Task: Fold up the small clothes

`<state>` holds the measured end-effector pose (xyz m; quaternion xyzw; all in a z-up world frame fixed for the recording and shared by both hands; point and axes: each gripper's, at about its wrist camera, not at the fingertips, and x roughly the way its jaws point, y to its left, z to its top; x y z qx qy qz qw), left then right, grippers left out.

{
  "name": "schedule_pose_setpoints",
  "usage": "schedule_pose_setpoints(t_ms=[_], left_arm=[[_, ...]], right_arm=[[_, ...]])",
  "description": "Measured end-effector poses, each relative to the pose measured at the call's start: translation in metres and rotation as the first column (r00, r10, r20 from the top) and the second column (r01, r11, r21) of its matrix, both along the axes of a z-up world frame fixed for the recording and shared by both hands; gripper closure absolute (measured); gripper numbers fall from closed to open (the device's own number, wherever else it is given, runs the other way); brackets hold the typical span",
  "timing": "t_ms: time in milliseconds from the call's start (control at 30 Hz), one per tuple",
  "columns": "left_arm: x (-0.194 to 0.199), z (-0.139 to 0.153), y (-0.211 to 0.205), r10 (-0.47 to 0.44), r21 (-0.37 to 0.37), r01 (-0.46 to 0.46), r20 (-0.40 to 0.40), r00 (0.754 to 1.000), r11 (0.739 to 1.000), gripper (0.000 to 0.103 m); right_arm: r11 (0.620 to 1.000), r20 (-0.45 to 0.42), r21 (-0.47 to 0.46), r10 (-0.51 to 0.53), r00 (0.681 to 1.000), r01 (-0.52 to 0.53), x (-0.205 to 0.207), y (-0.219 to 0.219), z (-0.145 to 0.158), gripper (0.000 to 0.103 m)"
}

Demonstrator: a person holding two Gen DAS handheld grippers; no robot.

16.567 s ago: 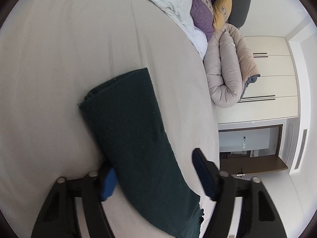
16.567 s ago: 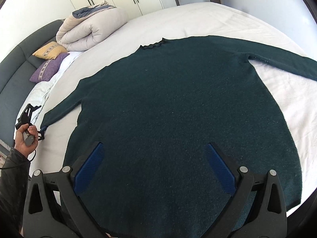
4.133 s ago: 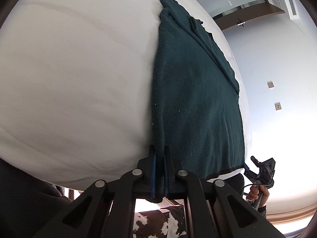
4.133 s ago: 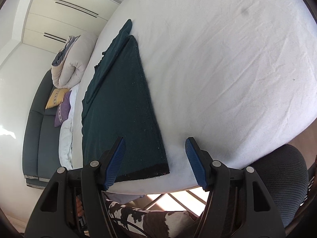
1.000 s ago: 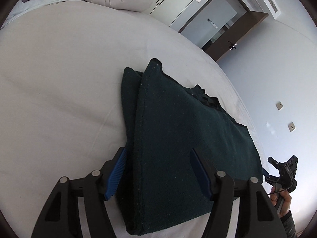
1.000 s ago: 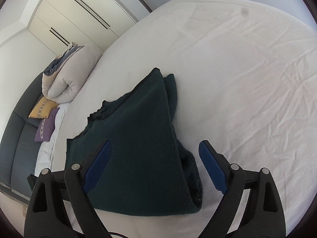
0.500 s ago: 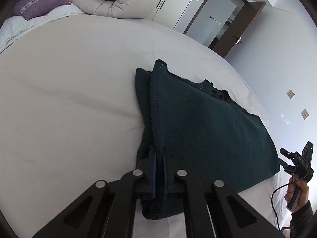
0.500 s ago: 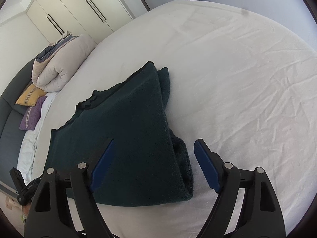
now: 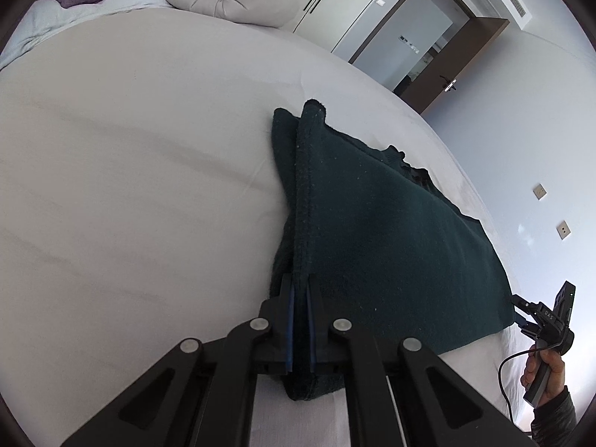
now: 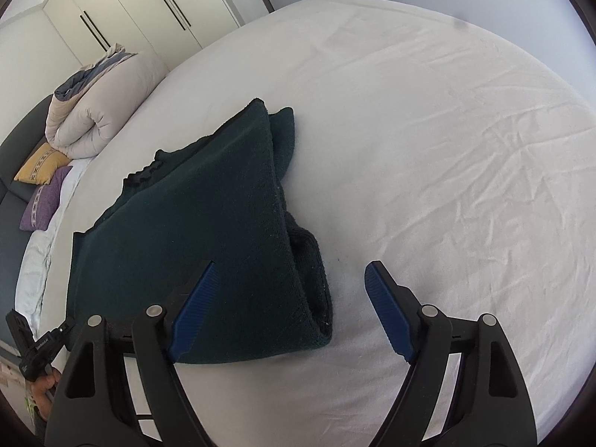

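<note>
While my left gripper (image 9: 300,290) pinches the near folded edge of the dark green sweater (image 9: 376,231), its blue pads closed flat on the knit, my right gripper (image 10: 290,279) stands over the opposite near corner with jaws still wide; these have just been closing, and the corner lies between the pads, none of them pressing it. My sweater rests folded on the white bedsheet (image 10: 428,130), its ribbed collar (image 10: 143,175) showing along the far edge. Beyond it lie a rolled beige duvet (image 10: 100,111), a yellow cushion (image 10: 39,167) and a purple cushion (image 10: 41,201) against the grey headboard (image 10: 11,156); white wardrobe doors (image 10: 123,11) rise behind. From the left wrist view an open brown door (image 9: 458,63) and two wall sockets (image 9: 551,208) are visible, and my right hand (image 9: 544,368) grips its handle at the bed's edge. Nothing blocks either gripper. One second ago my left jaws straddled this edge open; sixteen seconds ago the sweater lay spread flat, sleeves out.
</note>
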<state>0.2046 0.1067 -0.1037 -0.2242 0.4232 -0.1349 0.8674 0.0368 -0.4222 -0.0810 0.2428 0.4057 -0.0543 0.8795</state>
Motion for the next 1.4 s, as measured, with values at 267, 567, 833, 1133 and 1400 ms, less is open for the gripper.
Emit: schedule_pose_setpoints(t_ms=[267,567,833,1133,1400], left_arm=[[0.009,-0.010,0.000,-0.002,-0.034,0.002,-0.021,1.000,0.999,0.096],[0.014,-0.012,-0.001,-0.009,-0.015,0.009,-0.029,1.000,1.000,0.096],[0.015,-0.013,-0.002,-0.009,-0.020,0.008,-0.030,1.000,1.000,0.096],[0.013,0.001,0.004,-0.005,-0.043,0.004,-0.024,1.000,0.999,0.090],[0.022,0.081,-0.044,-0.065,0.185,0.024,0.215,0.975,0.982,0.039]], right_arm=[[0.997,-0.043,-0.058,0.039,0.998,-0.042,0.003,0.012,-0.008,0.073],[0.988,-0.024,0.146,-0.053,0.998,0.056,-0.026,-0.018,-0.019,0.098],[0.976,-0.035,0.197,-0.085,0.996,0.090,-0.037,-0.022,-0.029,0.098],[0.958,0.001,0.265,-0.110,0.994,0.105,-0.047,-0.034,-0.035,0.084],[0.985,0.171,0.163,-0.092,0.981,0.064,-0.038,-0.009,0.023,0.055]])
